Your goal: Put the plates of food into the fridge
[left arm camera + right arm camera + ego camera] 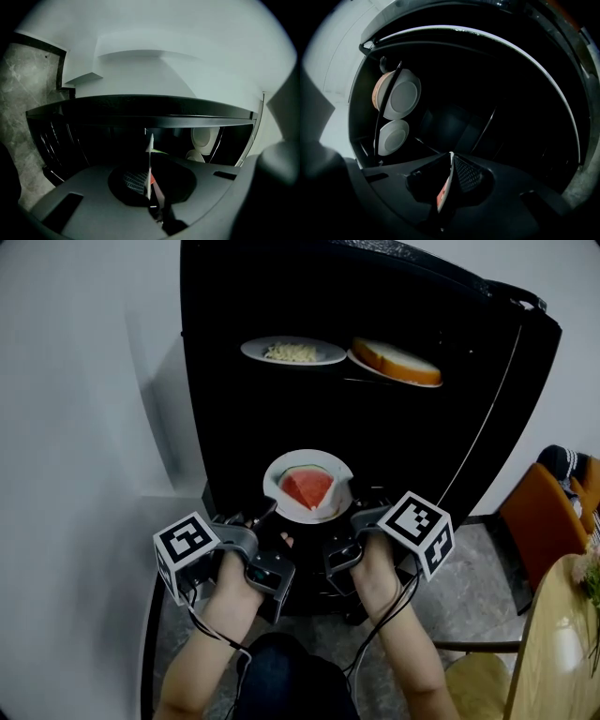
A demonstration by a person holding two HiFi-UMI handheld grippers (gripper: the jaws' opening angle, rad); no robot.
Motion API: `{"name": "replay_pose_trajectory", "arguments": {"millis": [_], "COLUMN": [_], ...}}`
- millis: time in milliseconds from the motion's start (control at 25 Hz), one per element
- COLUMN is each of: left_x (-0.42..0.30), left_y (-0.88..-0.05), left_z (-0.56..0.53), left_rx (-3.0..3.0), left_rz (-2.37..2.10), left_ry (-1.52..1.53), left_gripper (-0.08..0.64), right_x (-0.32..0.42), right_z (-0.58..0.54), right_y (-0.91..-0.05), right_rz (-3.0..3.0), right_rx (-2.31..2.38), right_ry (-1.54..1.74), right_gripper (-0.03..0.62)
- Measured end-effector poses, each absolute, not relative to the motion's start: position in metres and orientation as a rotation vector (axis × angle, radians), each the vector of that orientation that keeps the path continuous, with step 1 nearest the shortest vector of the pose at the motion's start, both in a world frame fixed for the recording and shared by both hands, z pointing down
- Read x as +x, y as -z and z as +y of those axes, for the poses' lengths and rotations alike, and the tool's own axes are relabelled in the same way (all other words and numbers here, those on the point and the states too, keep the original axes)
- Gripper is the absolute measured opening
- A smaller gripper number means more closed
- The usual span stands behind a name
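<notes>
At frame centre, the left gripper (265, 515) and right gripper (349, 515) each pinched a plate (323, 465) of watermelon (307, 487). Higher, inside the fridge (225, 427), the left dish (255, 349) held pale shreds (291, 352) and the right dish (364, 366) held bread (398, 359).

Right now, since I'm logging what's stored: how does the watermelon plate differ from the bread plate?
The watermelon plate is gripped at its rim by the left claw and right claw; the bread plate sits on the upper shelf. The watermelon plate carries a red wedge, the bread plate pale bread. Both are white.
</notes>
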State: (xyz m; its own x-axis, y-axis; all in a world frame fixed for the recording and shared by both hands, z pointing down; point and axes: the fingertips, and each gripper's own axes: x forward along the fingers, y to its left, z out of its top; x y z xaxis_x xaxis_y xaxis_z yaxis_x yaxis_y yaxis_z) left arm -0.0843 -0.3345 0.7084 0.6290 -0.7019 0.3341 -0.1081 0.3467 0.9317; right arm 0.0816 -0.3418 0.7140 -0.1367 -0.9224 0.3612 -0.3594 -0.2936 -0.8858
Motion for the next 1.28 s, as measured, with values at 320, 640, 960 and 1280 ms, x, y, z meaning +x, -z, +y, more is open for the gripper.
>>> {"name": "replay_pose_trajectory", "arguments": {"millis": [320, 640, 960, 1280], "left_x": [-0.082, -0.073, -0.072, -0.073], "left_y": [-0.707, -0.705, -0.707, -0.708], "left_z": [-0.345, -0.353, -0.355, -0.356], "left_rx": [1.135, 1.098, 1.081, 1.084], "left_rz": [-0.836, -0.847, -0.84, -0.831], "left_ry": [0.487, 0.513, 0.53, 0.532], "left_gripper": [0.018, 0.018, 0.018, 0.018], "right_x": [0.082, 0.098, 0.012, 0.006], "right_z": [-0.351, -0.336, -0.288, -0.303], "right_y": [-0.717, -0.677, -0.679, -0.693], "right_rz": [1.538, 1.83, 2.337, 2.367], "right_rx": [-1.746, -2.033, -1.801, -1.829], "right_ry": [1.397, 0.865, 0.651, 0.702], "right_gripper": [0.028, 0.074, 0.023, 0.015]}}
